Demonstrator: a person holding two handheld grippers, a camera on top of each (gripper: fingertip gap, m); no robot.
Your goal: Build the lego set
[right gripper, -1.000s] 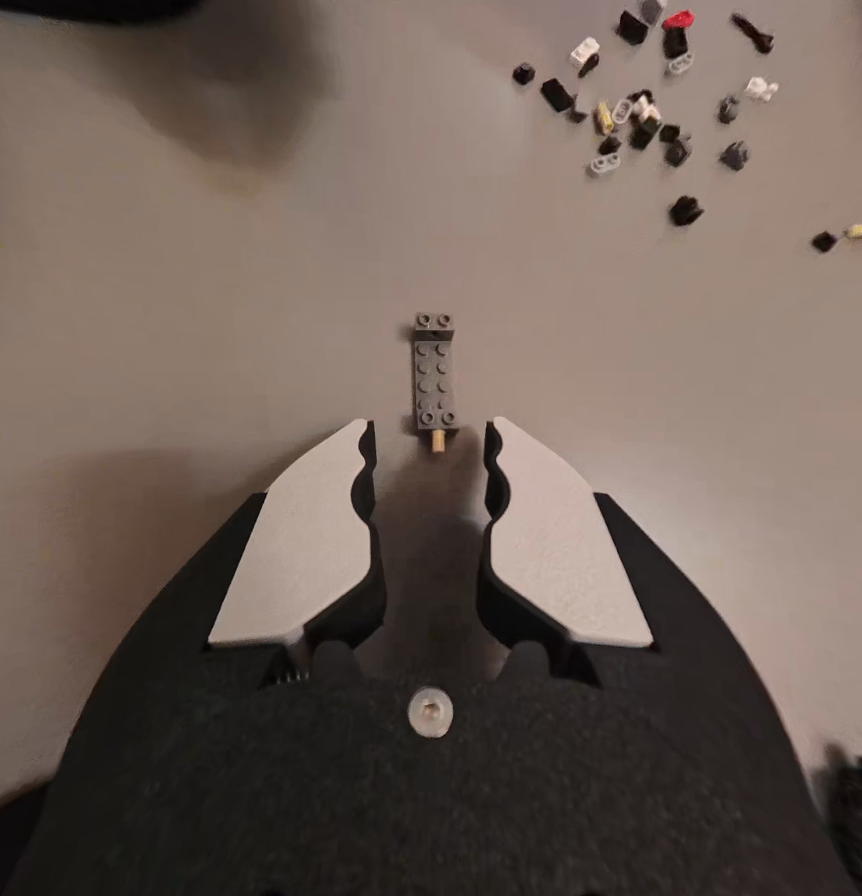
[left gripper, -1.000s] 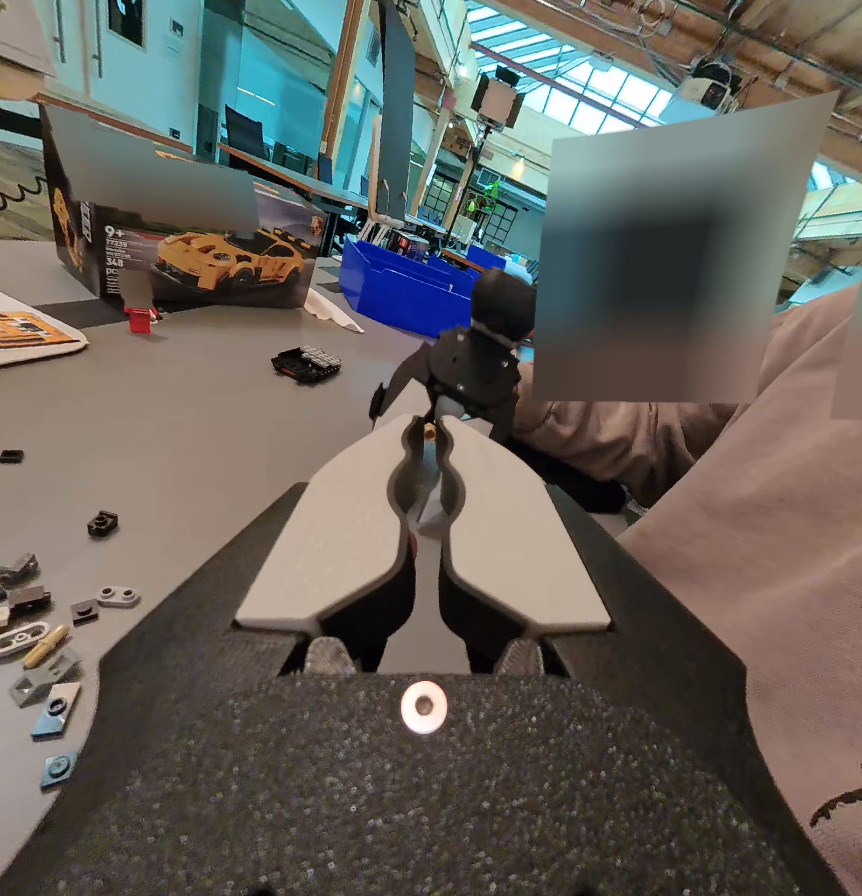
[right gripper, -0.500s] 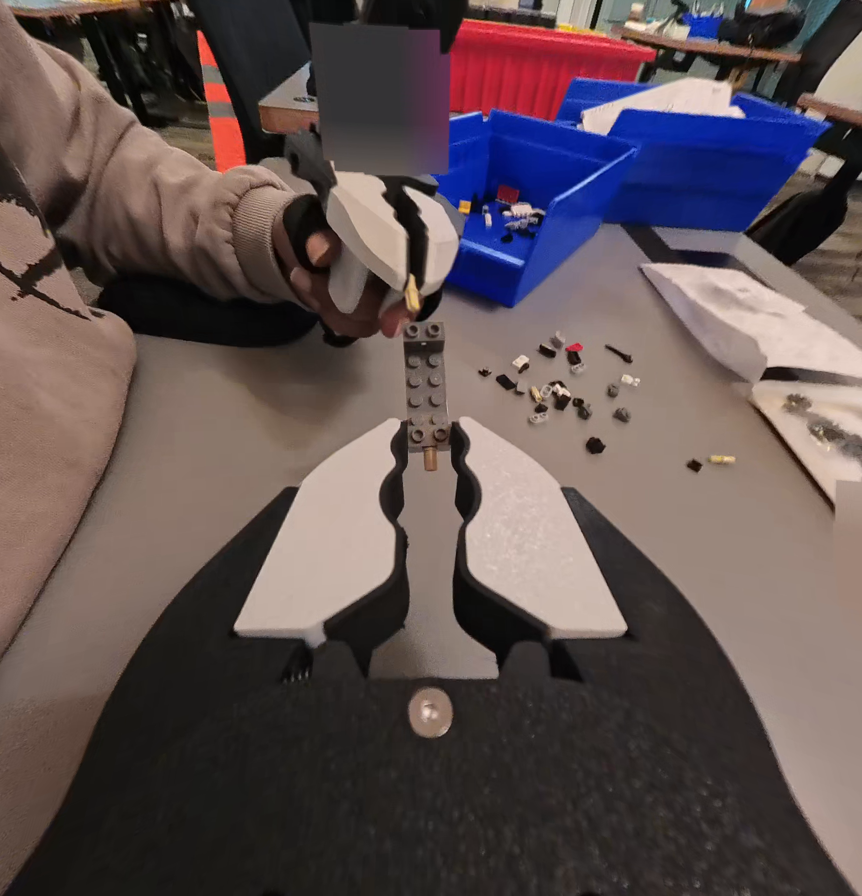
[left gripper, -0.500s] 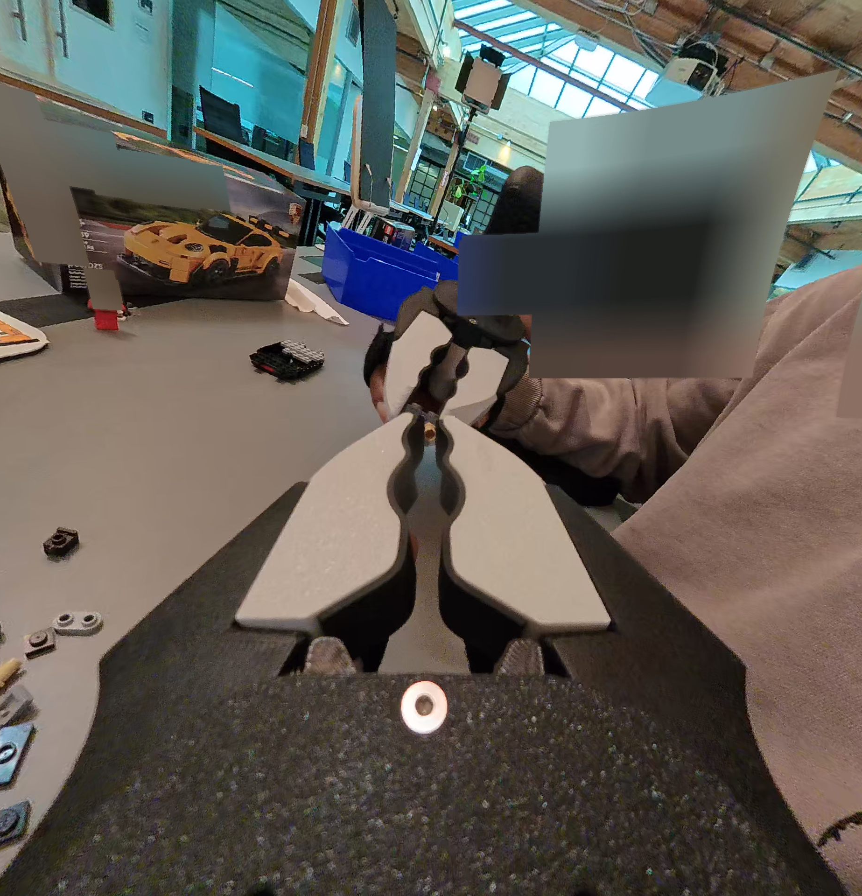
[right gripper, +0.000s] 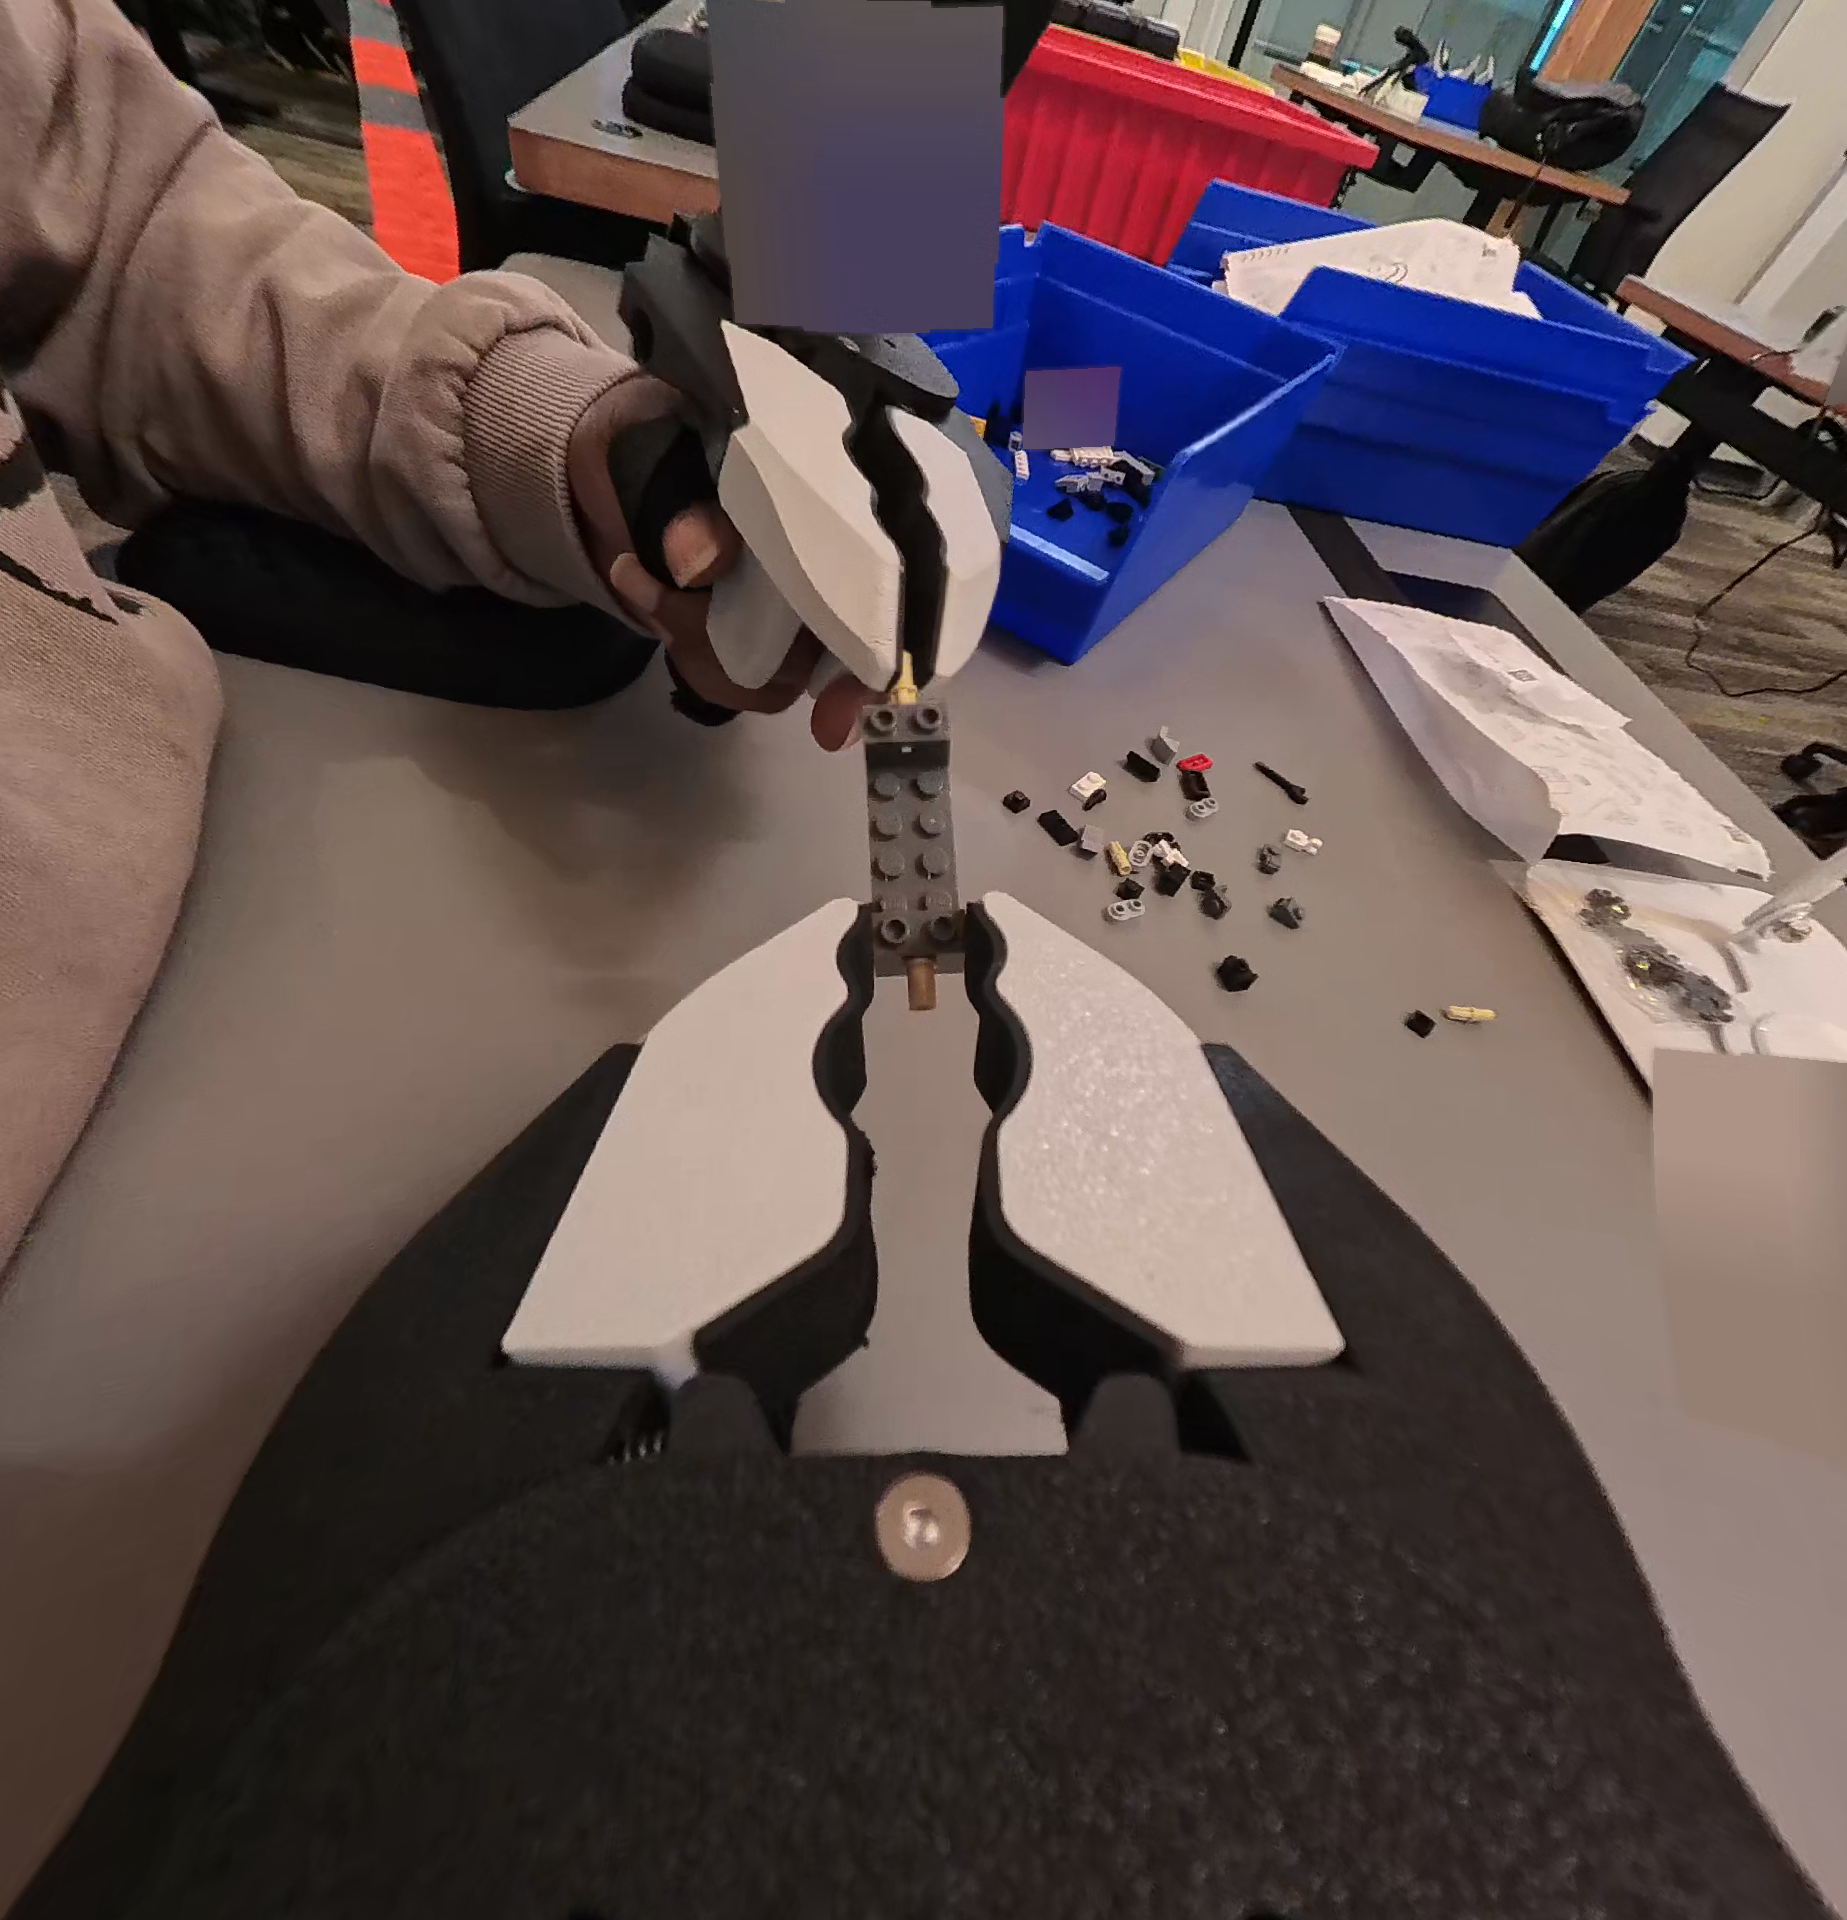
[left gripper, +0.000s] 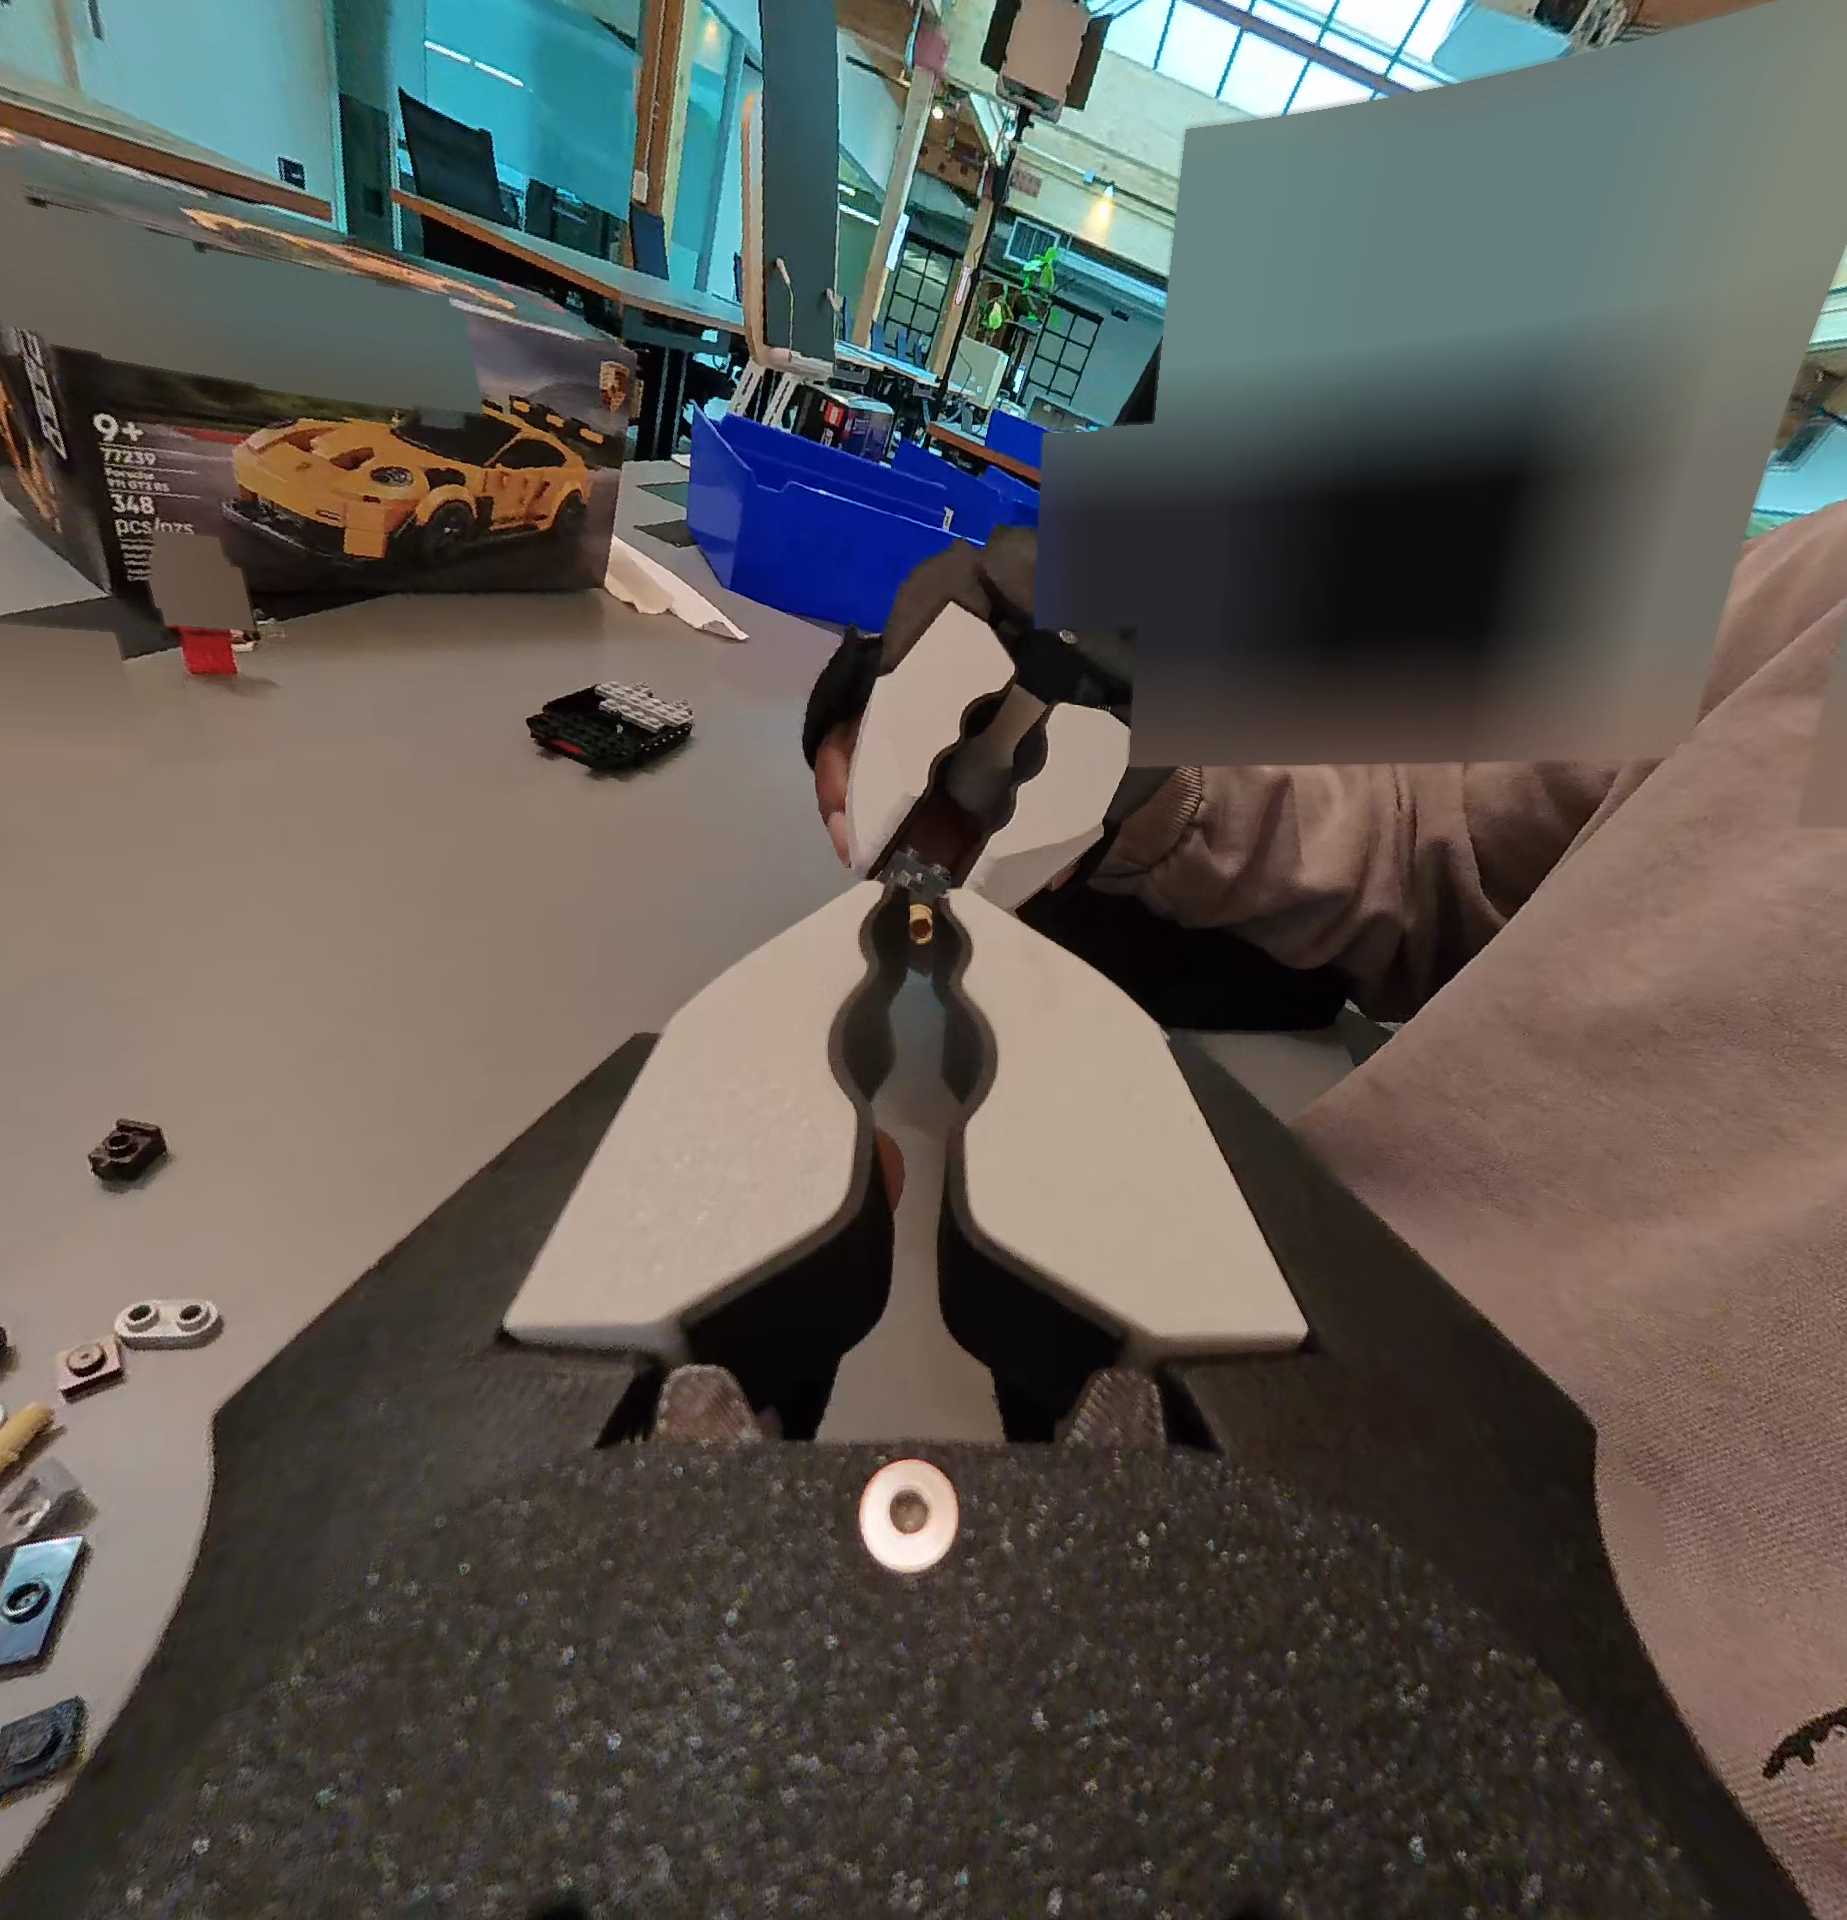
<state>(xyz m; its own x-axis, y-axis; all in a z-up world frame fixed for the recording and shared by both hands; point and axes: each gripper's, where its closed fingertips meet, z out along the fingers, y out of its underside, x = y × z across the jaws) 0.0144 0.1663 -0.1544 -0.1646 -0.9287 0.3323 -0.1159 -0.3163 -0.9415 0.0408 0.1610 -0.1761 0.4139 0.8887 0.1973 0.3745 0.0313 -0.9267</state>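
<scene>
My right gripper (right gripper: pixel 914 920) is shut on the near end of a long dark grey studded plate assembly (right gripper: pixel 911 821) and holds it above the grey table (right gripper: pixel 483 935). A tan pin (right gripper: pixel 921 987) sticks out of its near end. My left gripper (left gripper: pixel 914 899) is shut on a small tan pin (left gripper: pixel 919 923). In the right wrist view the left gripper (right gripper: pixel 906 670) points down, with its pin (right gripper: pixel 906 681) at the plate's far end. In the left wrist view the right gripper (left gripper: pixel 919 868) meets my left tips, with the plate's end (left gripper: pixel 921 873) between them.
Loose small pieces (right gripper: pixel 1168 852) lie on the table to the right, and more (left gripper: pixel 88 1361) at the left. Blue bins (right gripper: pixel 1158 436), the set's box (left gripper: pixel 358 468), a black sub-assembly (left gripper: pixel 612 717), paper sheets (right gripper: pixel 1521 727) and a parts bag (right gripper: pixel 1667 966) stand around. A sleeved arm (right gripper: pixel 327 343) crosses the left. The gap from one gripper's tips to the other's is roughly 4 cm.
My right gripper, open over the grey plate on the table, closed on it, lifted it and brought it up to the left gripper's pin. The left gripper stayed shut and the two tips now meet.
</scene>
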